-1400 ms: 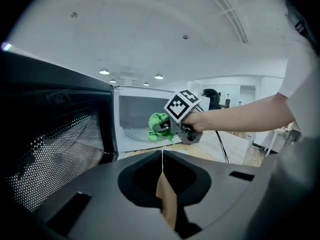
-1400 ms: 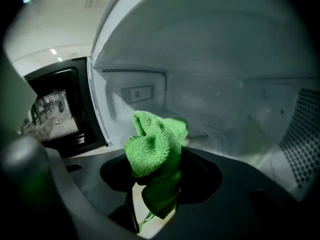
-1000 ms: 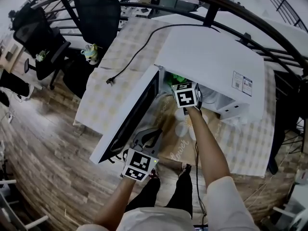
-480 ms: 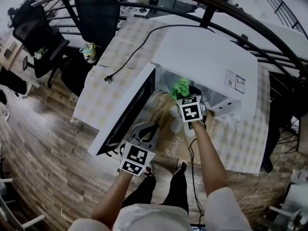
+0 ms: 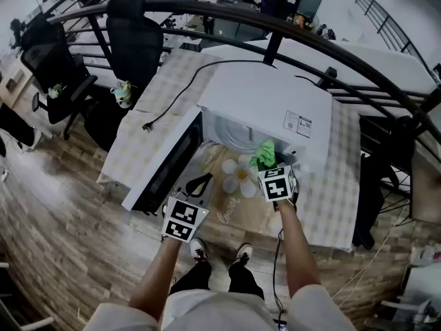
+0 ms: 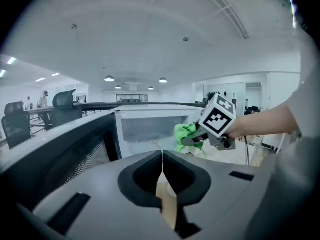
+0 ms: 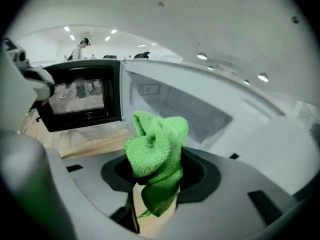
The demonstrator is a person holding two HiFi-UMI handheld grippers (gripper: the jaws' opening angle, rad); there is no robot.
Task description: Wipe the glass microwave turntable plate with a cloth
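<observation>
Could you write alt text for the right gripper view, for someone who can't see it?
A bunched green cloth is clamped in the right tongs, held before a white microwave with its cavity open. Its dark-windowed door stands swung open at the left.

The cloth (image 5: 263, 155) is before the microwave (image 5: 265, 109), which stands on the table (image 5: 341, 185).

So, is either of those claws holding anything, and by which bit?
The right gripper pinches a bunched green terry cloth near its lower middle; the left gripper is shut, empty.
</observation>
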